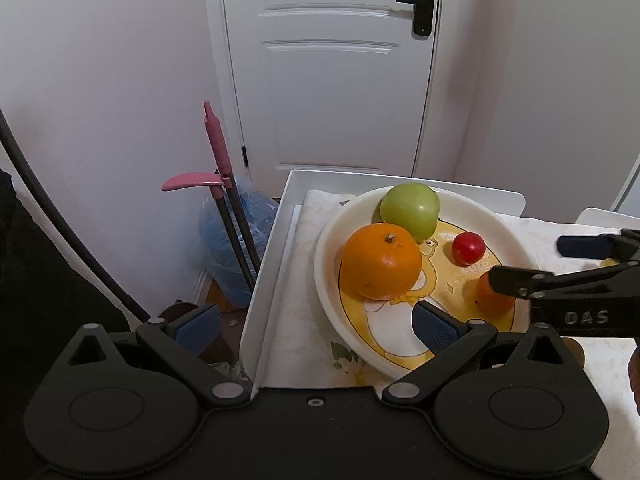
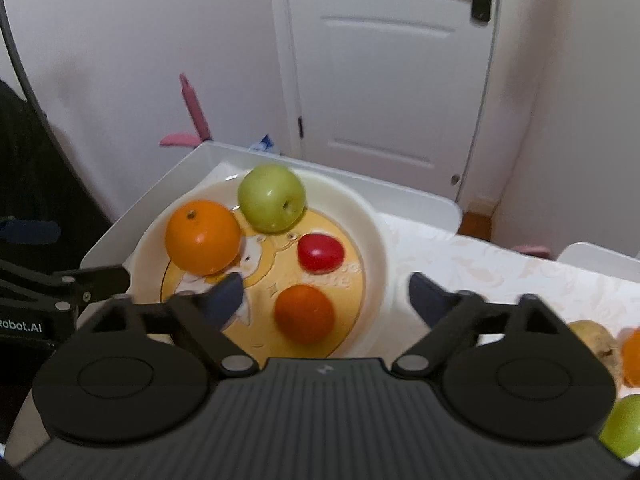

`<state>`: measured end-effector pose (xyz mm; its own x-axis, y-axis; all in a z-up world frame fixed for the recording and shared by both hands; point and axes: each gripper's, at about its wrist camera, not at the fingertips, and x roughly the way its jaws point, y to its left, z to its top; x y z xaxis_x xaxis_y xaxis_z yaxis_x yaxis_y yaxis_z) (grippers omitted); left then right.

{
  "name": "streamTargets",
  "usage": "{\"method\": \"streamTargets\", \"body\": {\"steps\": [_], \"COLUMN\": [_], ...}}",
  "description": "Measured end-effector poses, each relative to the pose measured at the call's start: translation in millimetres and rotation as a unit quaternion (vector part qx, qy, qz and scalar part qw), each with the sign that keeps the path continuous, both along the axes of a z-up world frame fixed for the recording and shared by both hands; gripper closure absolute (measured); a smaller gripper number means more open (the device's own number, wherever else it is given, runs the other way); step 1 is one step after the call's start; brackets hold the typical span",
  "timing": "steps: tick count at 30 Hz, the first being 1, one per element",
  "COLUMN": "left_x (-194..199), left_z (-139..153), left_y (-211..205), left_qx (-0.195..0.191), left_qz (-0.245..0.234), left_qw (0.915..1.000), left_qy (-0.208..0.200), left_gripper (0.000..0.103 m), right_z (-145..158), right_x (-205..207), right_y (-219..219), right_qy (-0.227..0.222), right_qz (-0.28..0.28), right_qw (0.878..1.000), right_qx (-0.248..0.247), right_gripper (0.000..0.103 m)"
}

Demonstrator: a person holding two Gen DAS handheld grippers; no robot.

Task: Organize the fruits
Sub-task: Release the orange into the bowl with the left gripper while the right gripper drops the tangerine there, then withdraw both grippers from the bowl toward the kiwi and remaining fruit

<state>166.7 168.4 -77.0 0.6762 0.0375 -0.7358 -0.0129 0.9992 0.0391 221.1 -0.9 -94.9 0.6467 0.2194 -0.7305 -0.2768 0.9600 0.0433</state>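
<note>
Fruits on plate: small orange round, glossy; both tongs released.

Crowding the far-left half of the round white cartoon-printed plate: large orange touching green apple. Sitting apart toward the right, small red tomato; nearer, small orange tangerine, lying free between the wide-open right gripper. Reaching in over the left rim, open left gripper. Lying bare right of the plate, pale patterned tablecloth. Walling the far edge, raised white tray rim.
</note>
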Motion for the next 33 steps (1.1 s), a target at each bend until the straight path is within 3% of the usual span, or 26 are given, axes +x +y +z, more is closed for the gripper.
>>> {"method": "streamTargets", "body": {"steps": [9, 16, 25, 33], "left_x": [-9, -24, -56, -84], "left_z": [7, 23, 43, 57], "left_y": [-4, -8, -29, -67], "left_qx": [-0.012, -0.019, -0.016, -0.015], "left_qz": [-0.004, -0.003, -0.004, 0.002], "left_qw": [0.9998, 0.9992, 0.9985, 0.9977], "left_qy": [-0.014, -0.034, -0.051, -0.066], "left_gripper": [0.000, 0.000, 0.000, 0.000], "right_z": [10, 34, 71, 83], "right_x": [-5, -22, -62, -104], "right_y": [-14, -20, -51, -97], "right_qy": [0.017, 0.010, -0.005, -0.013], "right_qz": [-0.026, -0.038, -0.050, -0.053], "right_qw": [0.999, 0.999, 0.999, 0.999], "right_qx": [0.008, 0.011, 0.017, 0.003], "right_gripper": [0.000, 0.000, 0.000, 0.000]}}
